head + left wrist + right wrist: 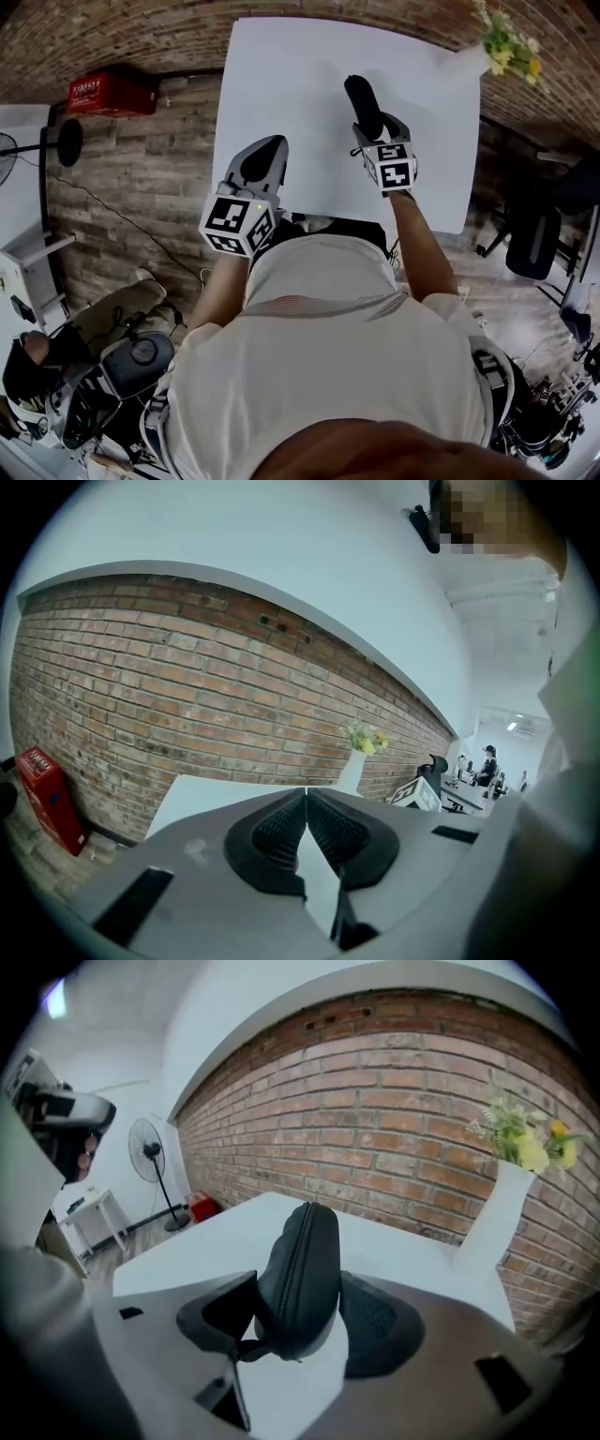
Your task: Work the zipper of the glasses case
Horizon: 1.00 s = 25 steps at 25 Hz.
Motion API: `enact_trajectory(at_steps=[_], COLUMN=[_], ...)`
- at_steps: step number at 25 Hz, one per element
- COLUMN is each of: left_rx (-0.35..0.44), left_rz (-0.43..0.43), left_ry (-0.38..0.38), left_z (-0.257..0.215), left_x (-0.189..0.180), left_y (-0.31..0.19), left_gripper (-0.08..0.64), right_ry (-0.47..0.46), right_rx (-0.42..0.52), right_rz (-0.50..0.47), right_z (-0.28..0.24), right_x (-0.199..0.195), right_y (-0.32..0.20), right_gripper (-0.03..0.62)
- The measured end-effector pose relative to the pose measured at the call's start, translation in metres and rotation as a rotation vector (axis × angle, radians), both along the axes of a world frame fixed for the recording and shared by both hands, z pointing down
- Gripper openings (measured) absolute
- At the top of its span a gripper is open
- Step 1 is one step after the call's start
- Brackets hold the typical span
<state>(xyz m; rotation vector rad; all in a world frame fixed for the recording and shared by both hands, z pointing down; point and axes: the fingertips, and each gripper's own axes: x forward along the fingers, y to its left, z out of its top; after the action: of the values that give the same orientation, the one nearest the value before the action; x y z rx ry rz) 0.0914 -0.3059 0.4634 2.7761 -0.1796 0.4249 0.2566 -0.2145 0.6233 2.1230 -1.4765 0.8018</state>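
Note:
The black glasses case (363, 105) stands on its long edge over the white table (300, 66), its far end pointing away from me. My right gripper (378, 127) is shut on its near end. In the right gripper view the case (302, 1260) sits between both pads with its zipper line running along the top edge, and the zipper looks closed. My left gripper (265, 161) hovers at the table's front left, apart from the case. Its pads (281, 829) meet at the tips with nothing between them.
A white vase with yellow flowers (489, 52) stands at the table's far right corner. A brick wall runs behind the table. A red box (111, 91) and a fan (58, 142) are on the floor to the left, and a black chair (534, 239) is at right.

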Motion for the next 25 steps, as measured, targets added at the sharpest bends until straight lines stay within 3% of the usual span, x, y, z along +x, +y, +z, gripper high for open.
enact_trajectory(at_steps=[4,8,11,14,15,17,20,22,25], left_rx=[-0.029,-0.134,-0.227,-0.247,-0.251,-0.296,-0.431,-0.504,-0.539], left_rz=[0.043,0.104,0.198,0.288,0.323,0.421,0.568,0.629,0.706], left_ry=[0.021,0.043,0.095,0.151,0.168,0.206,0.269,0.306,0.331], left_z=[-0.009,-0.015,-0.029,-0.051,-0.058,-0.071,-0.092,-0.103,-0.111], left_x=[0.016,0.038,0.051,0.057,0.058,0.059,0.062,0.064,0.064], left_y=[0.009,-0.002,0.02,0.052,0.06,0.076,0.099,0.11,0.127], left_gripper=[0.018,0.018,0.02,0.02,0.026,0.145,0.259,0.293,0.316], right_ry=[-0.116,-0.273,-0.392,-0.498,-0.529,-0.584,-0.662,-0.72,-0.791], right_rx=[0.182,0.437,0.611,0.761,0.793,0.834,0.863,0.872,0.866], right_rz=[0.022,-0.026,-0.114,-0.235,-0.265,-0.316,-0.42,-0.522,-0.642], right_z=[-0.054,-0.113,-0.158,-0.204,-0.215,-0.229,-0.245,-0.254,-0.258], right_x=[0.003,-0.005,-0.019,-0.039,-0.044,-0.052,-0.066,-0.08,-0.102], right_y=[0.01,0.001,0.019,0.044,0.05,0.058,0.068,0.074,0.079], right_gripper=[0.325,0.325,0.325,0.326,0.327,0.327,0.327,0.327,0.327])
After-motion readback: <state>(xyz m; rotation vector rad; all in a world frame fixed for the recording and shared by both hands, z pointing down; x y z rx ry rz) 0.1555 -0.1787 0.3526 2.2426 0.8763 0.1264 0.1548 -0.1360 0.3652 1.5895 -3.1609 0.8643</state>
